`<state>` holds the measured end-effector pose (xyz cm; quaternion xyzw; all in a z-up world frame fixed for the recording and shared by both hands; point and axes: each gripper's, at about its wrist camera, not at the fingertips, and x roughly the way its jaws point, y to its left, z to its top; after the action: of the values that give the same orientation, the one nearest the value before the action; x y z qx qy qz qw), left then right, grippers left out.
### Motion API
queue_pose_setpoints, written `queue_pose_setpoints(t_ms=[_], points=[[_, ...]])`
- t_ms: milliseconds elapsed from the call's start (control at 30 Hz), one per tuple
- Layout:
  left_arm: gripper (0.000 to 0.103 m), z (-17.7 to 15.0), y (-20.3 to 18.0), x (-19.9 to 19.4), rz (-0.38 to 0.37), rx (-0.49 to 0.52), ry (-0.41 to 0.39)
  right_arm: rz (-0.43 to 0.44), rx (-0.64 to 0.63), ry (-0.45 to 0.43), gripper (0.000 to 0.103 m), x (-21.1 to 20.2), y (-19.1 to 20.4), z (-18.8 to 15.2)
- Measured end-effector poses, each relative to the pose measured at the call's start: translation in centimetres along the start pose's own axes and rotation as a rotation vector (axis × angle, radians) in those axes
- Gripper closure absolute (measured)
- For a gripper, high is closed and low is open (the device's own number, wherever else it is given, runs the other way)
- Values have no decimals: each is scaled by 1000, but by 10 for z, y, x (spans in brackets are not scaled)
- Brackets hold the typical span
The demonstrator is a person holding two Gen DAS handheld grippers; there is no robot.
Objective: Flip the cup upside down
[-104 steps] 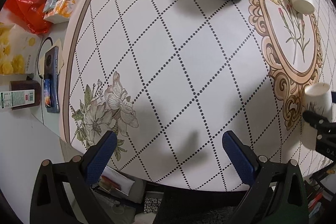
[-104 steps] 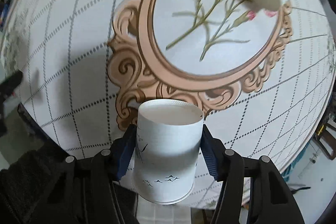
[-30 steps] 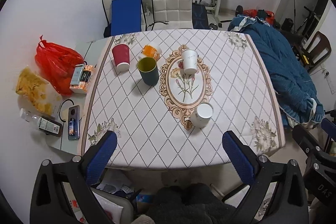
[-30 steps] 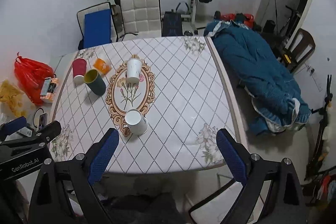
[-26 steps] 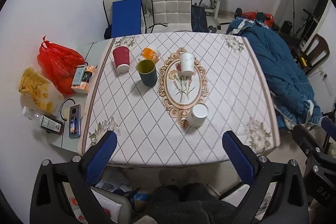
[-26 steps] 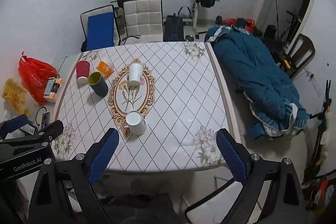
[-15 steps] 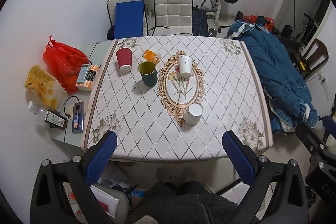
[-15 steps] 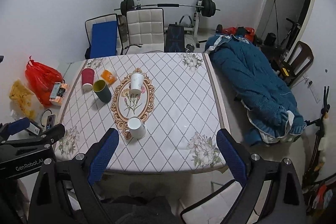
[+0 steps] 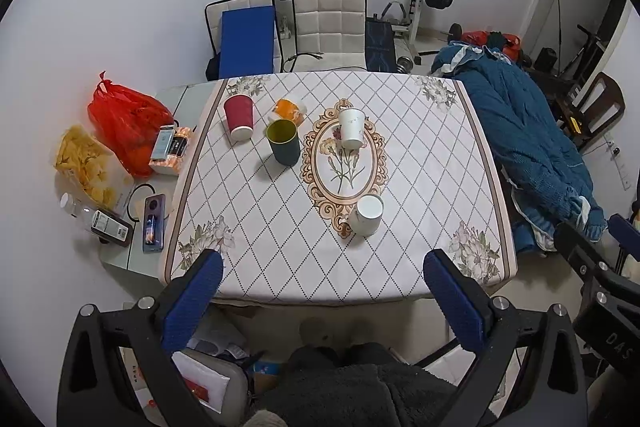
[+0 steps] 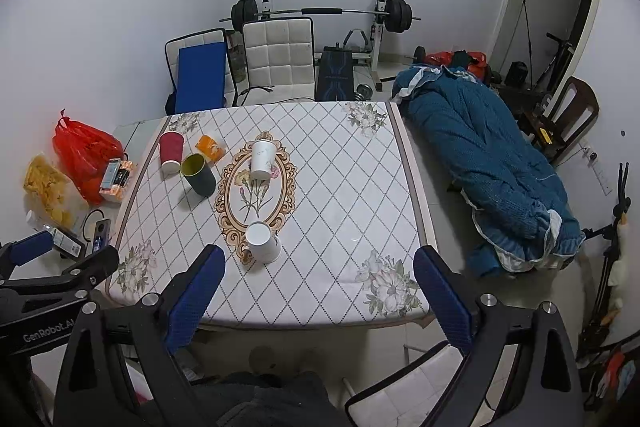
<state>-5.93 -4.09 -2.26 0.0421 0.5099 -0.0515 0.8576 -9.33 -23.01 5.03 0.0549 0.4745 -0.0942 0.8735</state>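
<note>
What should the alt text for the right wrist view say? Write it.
An open right gripper hangs high above a patterned table holding five cups: two white, one green, one red, one orange. Chairs, a barbell rack and a blue quilt lie beyond.

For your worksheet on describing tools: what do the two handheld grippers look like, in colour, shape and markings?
The left gripper and the right gripper each have a black frame with triangular cut-outs and silver bolts, and two long fingers with blue pads. White lettering on the left gripper's side reads "GenRobot.AI"; the right one's shows "DAS". No cables or sleeves show.
</note>
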Motion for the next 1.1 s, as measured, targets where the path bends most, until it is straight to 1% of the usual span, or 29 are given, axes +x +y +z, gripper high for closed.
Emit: queue_pose_setpoints(t_ms=[567, 1100], points=[[0, -2, 6, -8, 20, -25, -14, 11, 6, 10, 6, 9, -3, 0], [0, -9, 13, -10, 33, -48, -3, 43, -13, 24, 6, 16, 12, -2]])
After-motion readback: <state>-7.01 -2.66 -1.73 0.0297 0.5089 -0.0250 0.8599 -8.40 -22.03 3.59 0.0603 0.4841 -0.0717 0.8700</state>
